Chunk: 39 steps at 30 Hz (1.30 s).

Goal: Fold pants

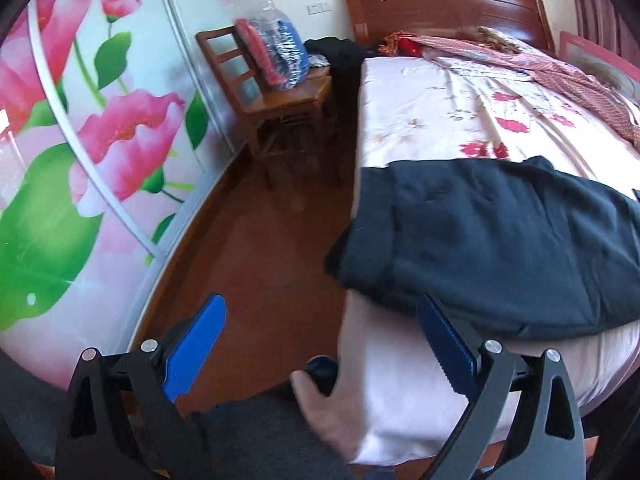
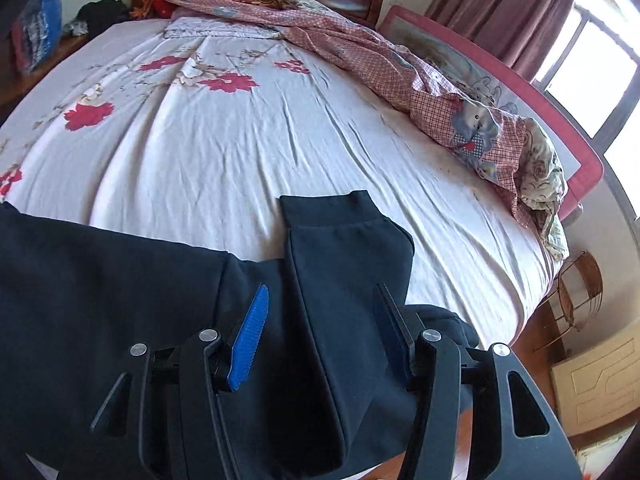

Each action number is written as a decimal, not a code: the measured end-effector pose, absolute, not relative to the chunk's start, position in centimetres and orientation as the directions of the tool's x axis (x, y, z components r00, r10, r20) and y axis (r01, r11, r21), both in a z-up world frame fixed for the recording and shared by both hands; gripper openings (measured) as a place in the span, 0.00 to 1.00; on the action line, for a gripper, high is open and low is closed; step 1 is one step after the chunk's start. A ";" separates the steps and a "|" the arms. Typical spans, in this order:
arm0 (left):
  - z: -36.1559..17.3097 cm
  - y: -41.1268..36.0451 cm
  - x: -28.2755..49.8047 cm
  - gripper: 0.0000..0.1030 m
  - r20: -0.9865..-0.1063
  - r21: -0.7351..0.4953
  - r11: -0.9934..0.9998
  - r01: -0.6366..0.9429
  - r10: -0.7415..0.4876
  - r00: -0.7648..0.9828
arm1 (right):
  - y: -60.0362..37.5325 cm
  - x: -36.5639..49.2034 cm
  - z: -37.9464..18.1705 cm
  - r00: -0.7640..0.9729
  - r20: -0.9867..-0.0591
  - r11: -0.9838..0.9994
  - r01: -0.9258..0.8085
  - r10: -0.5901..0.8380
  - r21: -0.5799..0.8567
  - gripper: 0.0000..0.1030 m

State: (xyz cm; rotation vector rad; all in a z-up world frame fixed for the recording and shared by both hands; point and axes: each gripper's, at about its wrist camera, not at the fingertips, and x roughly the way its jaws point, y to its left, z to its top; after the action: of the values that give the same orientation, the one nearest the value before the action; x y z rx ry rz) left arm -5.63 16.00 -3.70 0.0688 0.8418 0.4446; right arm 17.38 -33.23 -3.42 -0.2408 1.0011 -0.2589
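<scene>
A: Where do the dark navy, soft-knit pants [image 1: 500,240] lie?

B: Across the near edge of the bed with the white, red-flowered sheet [image 2: 240,152]; the bulk drapes over the mattress corner, and one leg with its ribbed cuff [image 2: 328,208] is doubled back on top, which reads as a fold already made.

A: And the left gripper [image 1: 320,344]?

B: Jaws spread wide with nothing between them; it hangs off the bed's corner over the brown wooden floor [image 1: 256,248], beside the cloth, not touching it; a hand [image 1: 328,412] shows blurred below it.

A: The right gripper [image 2: 324,320]?

B: Jaws about halfway apart, straddling the folded-back leg from above; the blue ribbed pads [image 2: 250,340] press on nothing, so I judge the cloth loose and free to settle flat.
</scene>
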 end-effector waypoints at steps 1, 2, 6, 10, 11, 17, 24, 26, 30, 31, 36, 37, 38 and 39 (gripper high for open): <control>-3.8 15.9 -5.6 0.94 -0.704 0.246 0.910 -0.334 0.405 0.583 | -33.0 17.3 -3.6 0.513 -0.793 0.940 0.099 -0.329 -0.327 0.52; -3.9 15.7 -5.4 0.94 -0.700 0.258 0.910 -0.324 0.407 0.587 | -33.0 17.2 -3.7 0.511 -0.791 0.937 0.098 -0.336 -0.335 0.52; -3.0 13.6 -2.7 0.94 -0.675 0.268 0.925 -0.268 0.379 0.633 | -34.4 17.0 -3.6 0.504 -0.778 0.924 0.138 -0.375 -0.355 0.52; -1.4 10.7 0.8 0.94 -0.683 0.191 0.962 -0.195 0.273 0.677 | -36.7 18.3 -3.1 0.497 -0.783 0.927 0.190 -0.374 -0.322 0.52; -1.1 9.7 1.5 0.94 -0.684 0.175 0.970 -0.170 0.244 0.687 | -37.1 18.8 -3.0 0.499 -0.785 0.931 0.195 -0.366 -0.309 0.52; -0.5 5.0 3.4 0.94 -0.681 0.192 0.981 -0.041 0.163 0.714 | -35.9 22.5 -4.5 0.484 -0.819 0.950 0.121 -0.310 -0.288 0.52; -1.1 2.9 4.2 0.94 -0.711 0.218 0.975 0.034 0.135 0.690 | -34.9 25.3 -8.1 0.427 -0.817 0.917 0.083 -0.387 -0.391 0.52; -1.4 2.9 4.5 0.94 -0.718 0.214 0.976 0.035 0.133 0.683 | -35.0 25.8 -9.2 0.402 -0.819 0.907 0.077 -0.409 -0.415 0.52; -2.0 3.4 5.3 0.94 -0.734 0.201 0.979 0.027 0.132 0.666 | -34.7 25.9 -10.7 0.388 -0.805 0.885 0.063 -0.448 -0.462 0.53; -2.1 3.6 5.4 0.94 -0.739 0.193 0.981 0.028 0.126 0.662 | -34.3 25.7 -10.7 0.403 -0.778 0.863 0.063 -0.481 -0.501 0.57; -2.3 4.3 5.7 0.94 -0.741 0.193 0.981 0.007 0.141 0.656 | -34.9 25.1 -10.2 0.397 -0.785 0.871 0.086 -0.475 -0.484 0.64; -2.4 4.4 5.7 0.94 -0.742 0.194 0.981 0.003 0.145 0.654 | -34.1 24.6 -9.6 0.429 -0.767 0.863 0.063 -0.478 -0.502 0.64; -2.5 4.5 5.8 0.94 -0.747 0.187 0.982 0.004 0.139 0.650 | -33.3 24.1 -9.3 0.454 -0.761 0.861 0.031 -0.465 -0.508 0.64; -2.8 4.5 5.9 0.94 -0.753 0.186 0.983 0.004 0.140 0.644 | -32.5 23.7 -9.2 0.470 -0.754 0.855 0.004 -0.460 -0.519 0.64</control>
State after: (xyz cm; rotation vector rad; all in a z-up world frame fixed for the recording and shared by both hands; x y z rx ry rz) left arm 5.87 4.48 -2.76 0.1762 0.8694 0.0780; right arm 23.68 -32.55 -9.15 -0.4885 1.0527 -0.2985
